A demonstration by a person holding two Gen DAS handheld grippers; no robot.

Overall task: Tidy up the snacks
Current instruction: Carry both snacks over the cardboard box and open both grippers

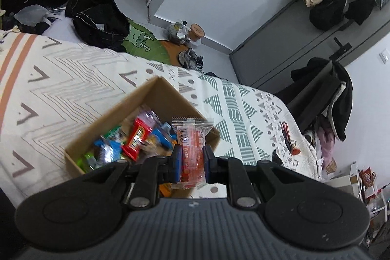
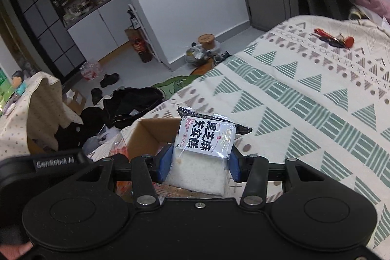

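While the left gripper (image 1: 191, 160) pinches a red snack packet (image 1: 191, 150) just above the cardboard box (image 1: 156, 99) ahead, the right gripper (image 2: 198, 165) clamps a sesame cake packet (image 2: 207, 140); lower each inside the walls before releasing.

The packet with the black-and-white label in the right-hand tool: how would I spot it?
Start at the patterned bedspread and find the brown cardboard box on it. Just beside the box, the right gripper pinches a clear plastic packet holding a white block. Unlike the colourful wrappers, its label is white with bold black characters.
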